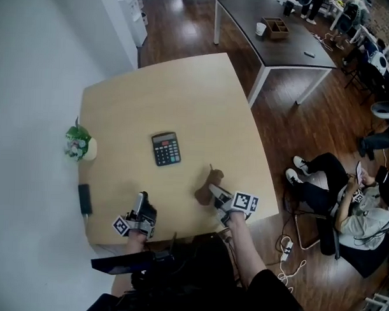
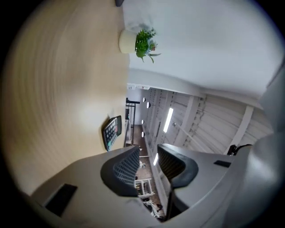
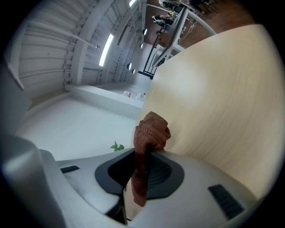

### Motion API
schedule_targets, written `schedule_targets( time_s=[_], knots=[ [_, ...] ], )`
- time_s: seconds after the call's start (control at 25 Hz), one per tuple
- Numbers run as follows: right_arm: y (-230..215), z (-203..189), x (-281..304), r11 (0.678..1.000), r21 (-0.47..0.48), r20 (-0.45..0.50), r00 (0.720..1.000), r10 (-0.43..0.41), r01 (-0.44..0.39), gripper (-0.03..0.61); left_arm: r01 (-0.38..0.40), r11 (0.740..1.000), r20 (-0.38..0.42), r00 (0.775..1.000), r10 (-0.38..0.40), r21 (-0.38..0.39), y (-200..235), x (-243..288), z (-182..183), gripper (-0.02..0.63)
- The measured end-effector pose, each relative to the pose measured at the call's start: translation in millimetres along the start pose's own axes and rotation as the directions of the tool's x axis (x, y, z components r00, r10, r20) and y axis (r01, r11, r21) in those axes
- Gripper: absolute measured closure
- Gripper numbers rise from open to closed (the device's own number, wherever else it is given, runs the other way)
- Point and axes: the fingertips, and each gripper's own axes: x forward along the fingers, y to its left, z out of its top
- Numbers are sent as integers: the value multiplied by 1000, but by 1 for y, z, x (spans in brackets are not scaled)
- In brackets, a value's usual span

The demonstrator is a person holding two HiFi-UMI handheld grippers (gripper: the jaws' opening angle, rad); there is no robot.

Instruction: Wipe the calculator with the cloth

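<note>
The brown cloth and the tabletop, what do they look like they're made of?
Cloth: looks like a knitted or woven fabric, matte rust-brown; ribbed stitching shows along its folded edge.
Table: probably pale wood laminate, smooth satin finish, judging by faint grain lines and soft glare.

Left claw [image 2: 148, 156] in a pale grey shell with dark ribbed pads [image 2: 121, 169], right claw [image 3: 144, 153] the same grey around black pads, each carrying a white cube [image 1: 245, 201] of black square markers — black top [image 1: 203, 273], black sleeve [image 1: 275, 295]
</note>
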Motion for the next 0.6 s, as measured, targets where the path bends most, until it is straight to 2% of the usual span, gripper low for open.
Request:
schedule_targets(
  time_s=[0.08, 0.2, 0.36, 0.48, 0.6],
  knots=[
    [32, -26, -7, 998, 3, 27, 998, 59, -60, 518, 91, 996, -23, 996, -92, -10, -35, -21, -6, 488],
    [85, -47, -16, 988, 39, 109, 984, 143, -148, 518, 239, 971, -67, 969, -239, -8, -91, -35, -15, 489],
    [188, -71, -41, 934, -18, 214, 912, 351, -356, 518, 373, 928, -80, 925, -371, 15, -159, -54, -24, 489],
    [242, -101, -69, 915, -99, 217, 889, 404, -392, 518, 425, 905, -106, 900, -422, 2, -189, -70, -37, 491],
    [260, -123, -95, 903, -153, 223, 876, 428, -402, 519, 465, 885, -163, 873, -460, -9, -210, -79, -59, 491]
  ],
)
